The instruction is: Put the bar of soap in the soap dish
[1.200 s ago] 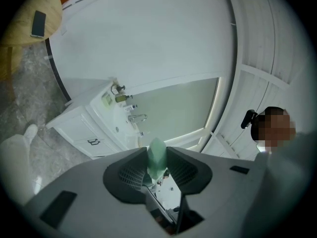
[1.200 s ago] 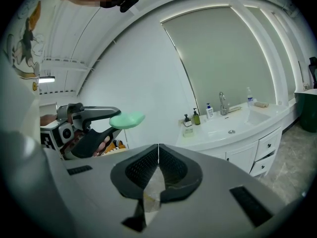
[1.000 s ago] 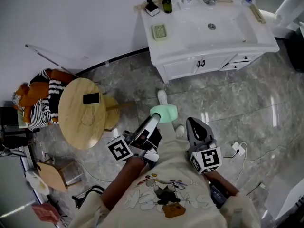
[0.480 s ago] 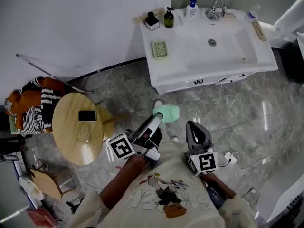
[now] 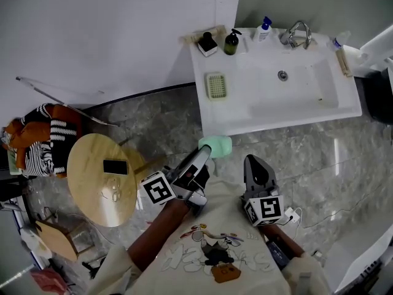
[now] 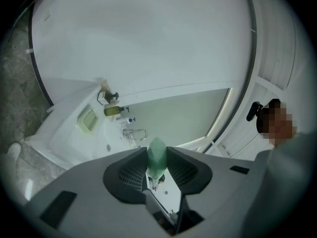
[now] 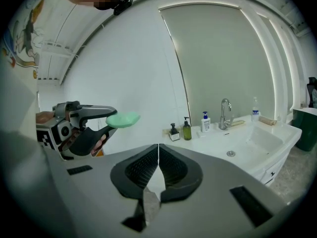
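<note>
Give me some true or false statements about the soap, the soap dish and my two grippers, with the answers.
1. The left gripper is shut on the green bar of soap. True.
2. The bar of soap lies in the soap dish. False: the dish sits empty on the sink counter, and the soap is in the left gripper, above the floor in front of the sink.
3. The right gripper is shut and holds nothing. True.
4. In the head view, the soap dish sits to the right of the faucet. False: it is to the left of the faucet and the basin.
5. A phone lies on the round wooden table. True.
</note>
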